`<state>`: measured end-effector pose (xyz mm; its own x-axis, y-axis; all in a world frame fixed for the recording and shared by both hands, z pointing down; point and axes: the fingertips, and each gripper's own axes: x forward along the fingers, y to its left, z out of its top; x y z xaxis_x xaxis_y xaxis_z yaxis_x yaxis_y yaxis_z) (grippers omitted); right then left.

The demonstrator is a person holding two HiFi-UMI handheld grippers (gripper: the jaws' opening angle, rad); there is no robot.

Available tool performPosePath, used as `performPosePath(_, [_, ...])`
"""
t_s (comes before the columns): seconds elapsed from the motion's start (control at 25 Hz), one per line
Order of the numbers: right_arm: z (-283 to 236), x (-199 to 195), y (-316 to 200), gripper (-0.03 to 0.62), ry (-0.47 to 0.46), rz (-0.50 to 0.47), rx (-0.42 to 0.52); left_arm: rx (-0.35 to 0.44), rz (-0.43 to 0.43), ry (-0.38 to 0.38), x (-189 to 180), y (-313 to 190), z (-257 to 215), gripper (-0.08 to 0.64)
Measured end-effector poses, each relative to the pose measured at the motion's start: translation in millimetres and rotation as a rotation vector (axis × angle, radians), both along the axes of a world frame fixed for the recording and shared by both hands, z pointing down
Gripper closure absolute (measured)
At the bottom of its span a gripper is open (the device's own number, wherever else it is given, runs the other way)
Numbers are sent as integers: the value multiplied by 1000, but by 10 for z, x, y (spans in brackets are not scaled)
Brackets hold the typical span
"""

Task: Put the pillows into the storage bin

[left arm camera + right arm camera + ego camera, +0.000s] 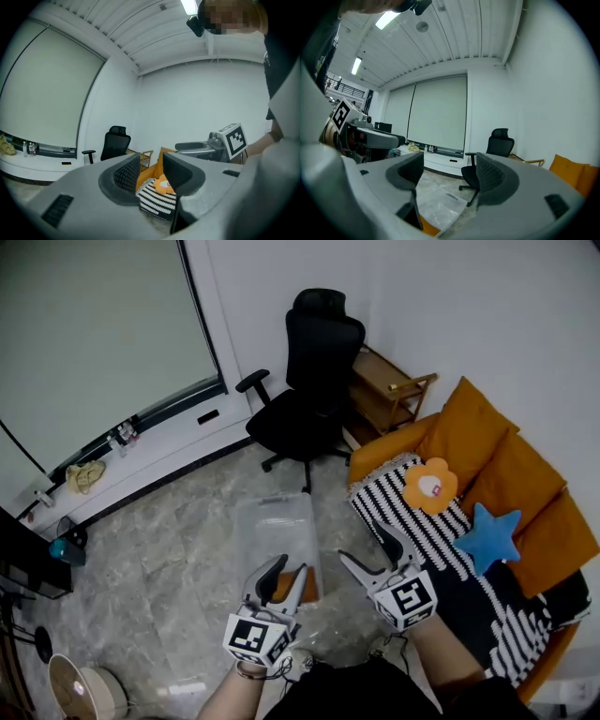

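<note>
Nearest to us, at the lower edge of the head view, we hold the left gripper [291, 568] and the right gripper [364, 542]. Each carries a cube of black-and-white square markers [256, 638], the only printed pattern legible.

The left gripper's jaws stand partly apart and grip nothing; through their gap we see only the distant end of the sofa. The right gripper's jaws stand wide apart and are likewise empty, with the floor and the chair far beyond them.

By size:
- An orange sofa [525, 512] runs along the right.
- A pale roller blind [94, 324] fills the upper left.
- A grey stone-pattern floor [187, 559] lies between them.
- A black office chair [314, 371] stands at the far wall.
- A black-and-white striped blanket [403, 521] covers the sofa seat.
- A wooden side table [389, 390] sits between the chair and the sofa.
- The clear storage bin [272, 517] rests on the floor just ahead of the left gripper, beside the sofa's end. An orange thing [284, 589] lies in its near end; we cannot tell what it is.
- The blue star pillow [487, 537] lies on the blanket against the back cushions.
- The orange flower pillow [430, 486], with a white centre, lies near it on the blanket, towards the sofa's far end.

Both pillows are outside the bin.
</note>
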<state>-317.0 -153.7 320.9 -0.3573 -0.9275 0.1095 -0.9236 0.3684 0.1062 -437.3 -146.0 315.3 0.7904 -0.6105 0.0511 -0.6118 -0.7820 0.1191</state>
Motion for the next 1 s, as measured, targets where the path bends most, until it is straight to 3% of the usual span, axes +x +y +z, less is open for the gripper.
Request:
performPosePath(0.32, [-24, 1647, 470, 235, -67, 173, -36, -45, 155, -42, 1603, 330, -22, 422])
performPosePath(0.52, [53, 2508, 846, 236, -73, 258, -44, -28, 261, -32, 2509, 643, 36, 422])
performPosePath(0.72, [86, 3180, 1197, 236, -91, 357, -45, -28, 353, -36, 3199, 876, 18, 422])
performPosePath(1.0, [137, 3785, 1631, 236, -110, 531, -50, -33, 518, -44, 3859, 1086, 19, 422])
